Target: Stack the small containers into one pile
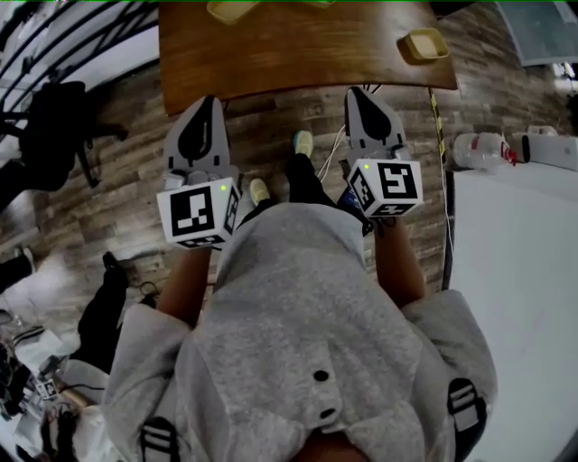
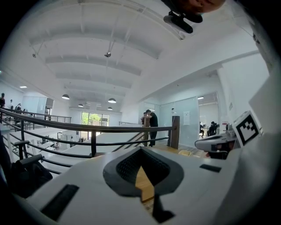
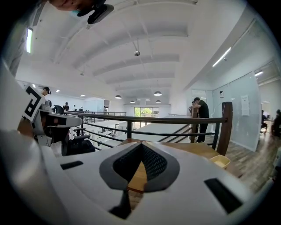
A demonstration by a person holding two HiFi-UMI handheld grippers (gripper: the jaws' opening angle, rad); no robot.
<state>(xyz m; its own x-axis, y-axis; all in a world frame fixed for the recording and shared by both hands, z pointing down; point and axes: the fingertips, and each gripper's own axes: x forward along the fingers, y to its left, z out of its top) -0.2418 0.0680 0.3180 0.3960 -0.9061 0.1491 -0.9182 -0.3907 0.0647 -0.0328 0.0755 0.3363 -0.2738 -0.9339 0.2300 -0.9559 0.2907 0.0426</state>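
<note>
Containers: in the head view one (image 1: 425, 43) sits at the surface's (image 1: 298, 50) right end, another (image 1: 230, 9) at its far edge. The left gripper (image 1: 209, 101) and right gripper (image 1: 358, 93) point at the near edge

Left gripper view: gripper (image 2: 141, 149) clenched, empty

Right gripper view: gripper (image 3: 141, 145) clenched, empty, one container (image 3: 219, 161) ahead to the right
</note>
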